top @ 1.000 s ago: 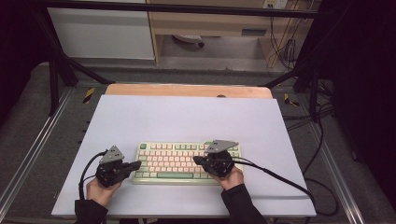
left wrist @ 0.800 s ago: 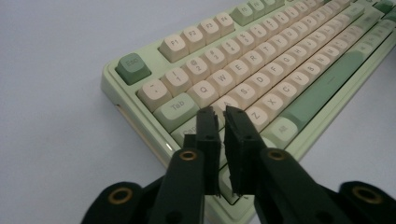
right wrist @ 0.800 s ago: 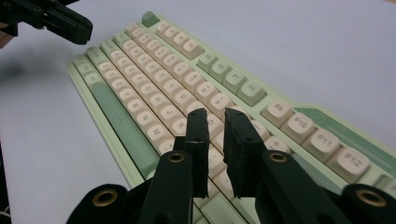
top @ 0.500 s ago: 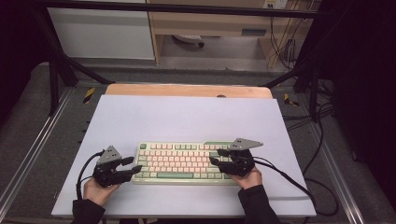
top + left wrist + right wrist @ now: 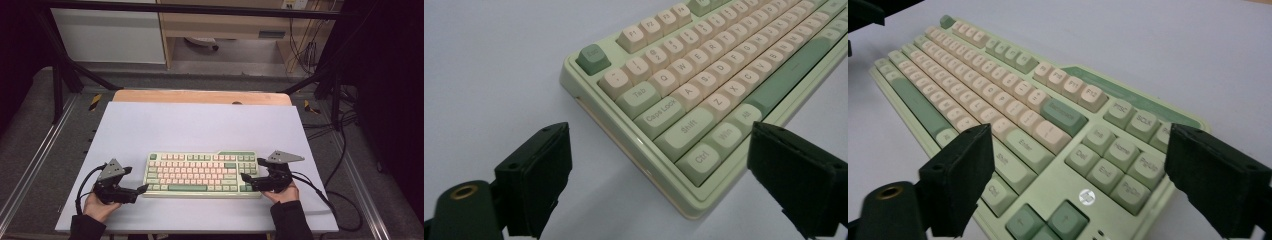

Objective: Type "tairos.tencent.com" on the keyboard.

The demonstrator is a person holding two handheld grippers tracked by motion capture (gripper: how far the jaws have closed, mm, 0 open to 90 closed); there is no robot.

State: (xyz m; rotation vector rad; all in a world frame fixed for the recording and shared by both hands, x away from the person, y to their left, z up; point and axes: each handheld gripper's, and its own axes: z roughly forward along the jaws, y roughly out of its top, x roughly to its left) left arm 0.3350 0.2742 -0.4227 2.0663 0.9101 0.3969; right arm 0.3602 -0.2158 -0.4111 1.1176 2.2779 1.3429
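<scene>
The pale green plastic keyboard [image 5: 201, 175] with cream keys, an HP logo near its arrows, lies by the white counter's [image 5: 200, 125] near edge. My left tongs [image 5: 142, 189] and right tongs [image 5: 246, 177], both spread, flank its ends.

There is one keyboard [image 5: 202, 174], green and cream, near the front edge of one pale table [image 5: 200, 125]. There are two grippers: the left gripper [image 5: 142, 189] at the keyboard's left end and the right gripper [image 5: 246, 178] at its right end. Each gripper has two black jaws, so four jaws together. Two hands hold them, one hand [image 5: 97, 207] on the left and one hand [image 5: 283, 194] on the right.
</scene>
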